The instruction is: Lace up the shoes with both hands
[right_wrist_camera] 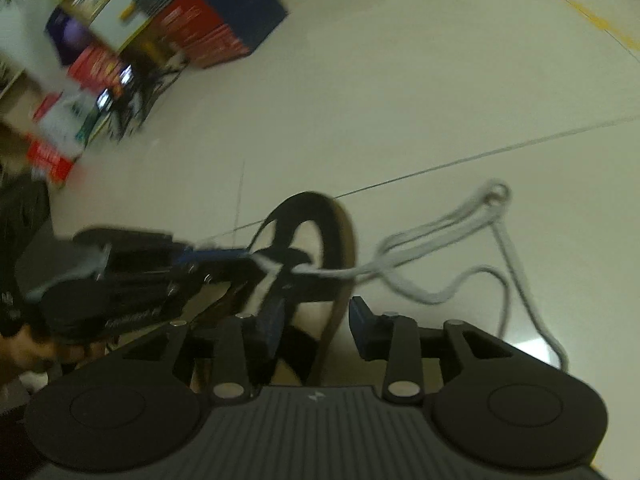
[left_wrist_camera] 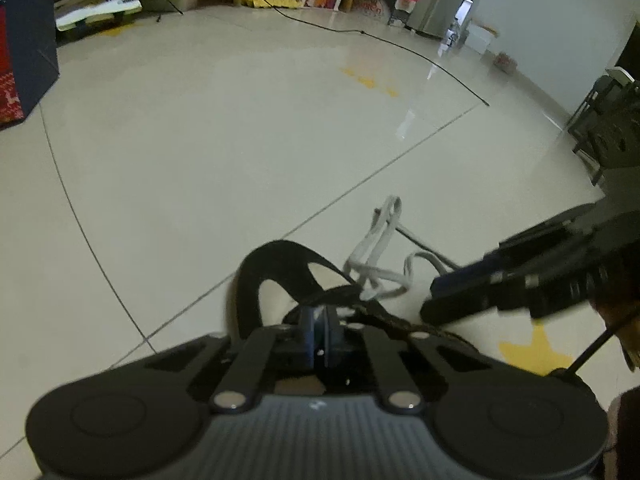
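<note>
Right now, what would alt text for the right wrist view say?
A white shoelace trails across pale floor tiles from a black shoe. The right hand-held gripper is open over the shoe, while the left hand-held gripper pinches the lace.

storeroom — stacked boxes (right_wrist_camera: pixel 200 28), tiled floor (left_wrist_camera: pixel 240 140)

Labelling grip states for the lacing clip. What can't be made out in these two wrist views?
- Left wrist view: the left gripper is shut, but its own fingers hide what it pinches.
- Left wrist view: most of the shoe is behind the gripper body.
- Right wrist view: motion blur smears the lace and the shelves.
- Right wrist view: the right gripper covers the shoe's lower part.
</note>
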Demonstrator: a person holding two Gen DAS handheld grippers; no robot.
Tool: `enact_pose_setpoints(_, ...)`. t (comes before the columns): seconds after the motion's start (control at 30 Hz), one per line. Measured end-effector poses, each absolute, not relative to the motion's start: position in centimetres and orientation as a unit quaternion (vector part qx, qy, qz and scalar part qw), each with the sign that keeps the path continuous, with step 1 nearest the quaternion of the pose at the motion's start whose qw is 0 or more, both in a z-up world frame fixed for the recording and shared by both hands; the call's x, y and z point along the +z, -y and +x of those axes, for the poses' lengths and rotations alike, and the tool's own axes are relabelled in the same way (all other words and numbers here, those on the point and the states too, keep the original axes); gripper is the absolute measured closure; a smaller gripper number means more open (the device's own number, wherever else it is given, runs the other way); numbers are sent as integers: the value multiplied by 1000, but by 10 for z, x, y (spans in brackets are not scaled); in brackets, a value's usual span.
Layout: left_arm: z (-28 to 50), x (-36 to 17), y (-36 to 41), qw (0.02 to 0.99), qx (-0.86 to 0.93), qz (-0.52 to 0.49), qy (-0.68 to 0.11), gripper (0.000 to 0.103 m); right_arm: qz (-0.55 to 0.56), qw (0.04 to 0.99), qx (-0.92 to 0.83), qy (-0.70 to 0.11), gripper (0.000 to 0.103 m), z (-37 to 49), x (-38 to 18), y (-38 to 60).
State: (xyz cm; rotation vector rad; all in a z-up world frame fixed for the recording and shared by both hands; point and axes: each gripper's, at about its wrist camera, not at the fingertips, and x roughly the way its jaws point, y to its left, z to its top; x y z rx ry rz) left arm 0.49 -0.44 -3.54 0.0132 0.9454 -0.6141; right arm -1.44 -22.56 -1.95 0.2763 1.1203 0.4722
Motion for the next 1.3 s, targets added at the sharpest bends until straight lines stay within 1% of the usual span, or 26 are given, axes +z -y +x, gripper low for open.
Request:
enact_pose_setpoints(0.1, 4, -36, 4, 850, -283, -4, -444, 99, 95, 819, 229, -517, 64, -19, -18, 214)
enact_pose_setpoints(0.4, -11, -24, 7, 873, -276, 0, -403, 100, 53, 830, 234, -504, 64, -16, -16, 194)
enact_pose_setpoints(0.53, -13, -20, 6, 877, -270, -15, -397, 100, 28, 827, 249, -503, 64, -18, -16, 178)
enact_pose_setpoints(0.63, -17, -14, 4, 884, -263, -35, -385, 100, -5, 830, 226, -511, 64, -19, -25, 168)
enact_pose_setpoints(0.8, -17, -6, -6, 885, -248, -80, -386, 100, 8, 836, 204, -509, 64, -18, -28, 174)
enact_pose_setpoints(0.97, -16, 14, -20, 893, -239, -113, -365, 100, 29, 833, 192, -517, 64, -14, -33, 180)
enact_pose_setpoints(1.07, -14, 28, -27, 895, -239, -133, -351, 100, 9, 834, 191, -518, 64, -14, -36, 177)
enact_pose_setpoints(1.3, -13, 52, -40, 897, -233, -177, -330, 100, 13, 832, 184, -524, 64, -13, -41, 181)
